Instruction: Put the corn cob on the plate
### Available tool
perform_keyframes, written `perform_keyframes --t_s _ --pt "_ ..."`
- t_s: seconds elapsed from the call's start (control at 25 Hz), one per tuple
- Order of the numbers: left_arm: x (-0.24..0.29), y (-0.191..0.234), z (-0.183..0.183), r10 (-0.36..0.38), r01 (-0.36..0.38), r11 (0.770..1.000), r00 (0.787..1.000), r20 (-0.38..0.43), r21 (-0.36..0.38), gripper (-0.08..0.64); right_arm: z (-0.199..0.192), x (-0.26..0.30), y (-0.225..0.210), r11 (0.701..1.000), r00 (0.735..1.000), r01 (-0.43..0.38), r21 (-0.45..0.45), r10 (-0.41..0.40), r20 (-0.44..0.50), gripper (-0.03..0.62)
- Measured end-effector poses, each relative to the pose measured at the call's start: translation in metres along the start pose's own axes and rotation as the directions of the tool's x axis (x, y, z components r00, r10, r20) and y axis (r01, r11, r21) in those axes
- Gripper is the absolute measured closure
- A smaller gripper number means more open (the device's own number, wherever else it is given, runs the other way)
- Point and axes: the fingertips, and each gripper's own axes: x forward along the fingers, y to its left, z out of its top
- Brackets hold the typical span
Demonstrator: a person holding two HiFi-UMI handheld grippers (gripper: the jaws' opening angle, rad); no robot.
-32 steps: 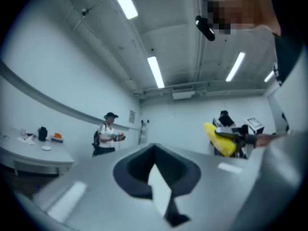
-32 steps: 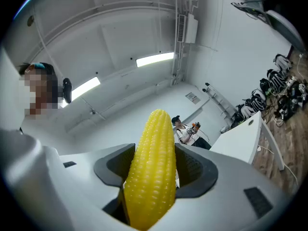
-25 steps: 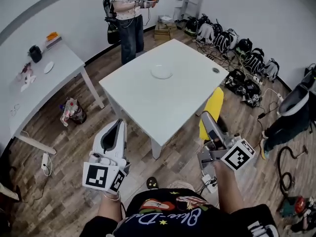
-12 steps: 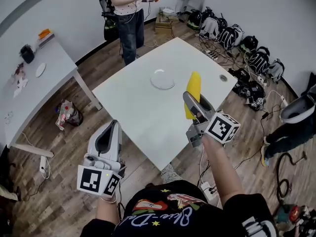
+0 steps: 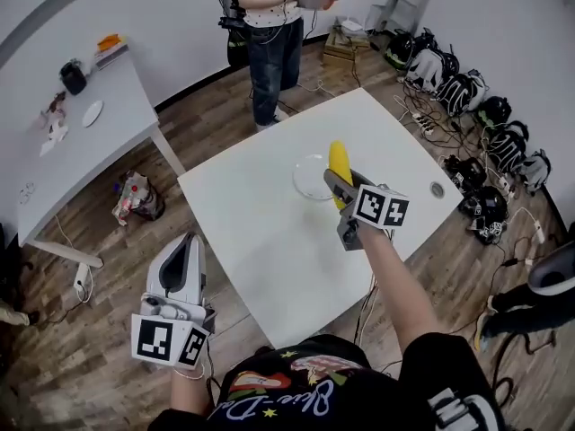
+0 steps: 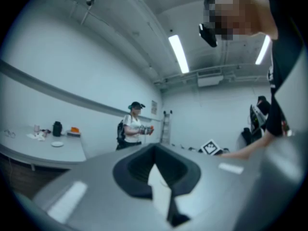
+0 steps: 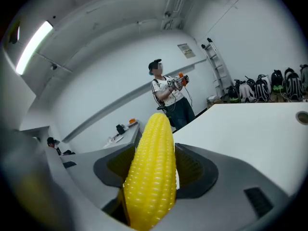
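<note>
The yellow corn cob point(image 5: 338, 162) is gripped in my right gripper point(image 5: 335, 182), which is shut on it and held over the white table point(image 5: 260, 232). The cob's far end reaches over the right edge of the clear plate point(image 5: 308, 178) near the table's middle. In the right gripper view the corn cob point(image 7: 151, 167) stands upright between the jaws of the right gripper point(image 7: 154, 174); the plate is out of sight there. My left gripper point(image 5: 184, 248) hangs off the table's near left corner over the floor, shut and empty. The left gripper point(image 6: 158, 174) shows nothing between its jaws.
Another person point(image 5: 277, 34) stands beyond the table's far edge holding grippers. A second white table point(image 5: 67, 146) with small items is at the left. Backpacks point(image 5: 490, 115) line the floor at the right. A bag point(image 5: 135, 200) lies on the wooden floor between the tables.
My right gripper has carried the corn cob from below the table's near edge up over the table to the plate's right side. The left gripper has stayed low at the left.
</note>
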Motion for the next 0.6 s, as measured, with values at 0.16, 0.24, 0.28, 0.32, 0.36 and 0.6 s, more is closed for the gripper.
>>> perform_keyframes --t_s 0.16,0.24,0.28,0.32,0.36,0.6 --pt "0.021 0.011 -0.007 0.057 -0.057 0.998 0.998 -0.031 -0.007 0.571 -0.016 0.053 -0.025 0.998 0.990 0.024 -0.049 -0.031 -0.134 0.337" --pt "0.029 0.013 -0.013 0.073 -0.074 0.997 0.996 -0.055 -0.007 0.571 -0.024 0.071 -0.036 0.994 0.979 0.037 -0.106 -0.058 -0.196 0.337" --pt "0.033 0.013 -0.017 0.078 -0.079 0.997 0.995 -0.069 -0.007 0.571 -0.028 0.080 -0.042 0.989 0.972 0.042 -0.143 -0.074 -0.224 0.337" --pt "0.036 0.012 -0.020 0.080 -0.081 0.997 0.993 -0.082 -0.008 0.571 -0.032 0.087 -0.047 0.982 0.964 0.044 -0.182 -0.089 -0.250 0.337" --pt "0.039 0.012 -0.023 0.079 -0.080 0.997 0.992 -0.094 -0.010 0.571 -0.036 0.094 -0.052 0.975 0.955 0.040 -0.220 -0.102 -0.277 0.337" --pt "0.033 0.040 -0.028 0.140 -0.147 0.987 0.982 -0.124 -0.057 0.571 -0.056 0.126 -0.062 0.922 0.900 -0.023 -0.385 -0.149 -0.410 0.337"
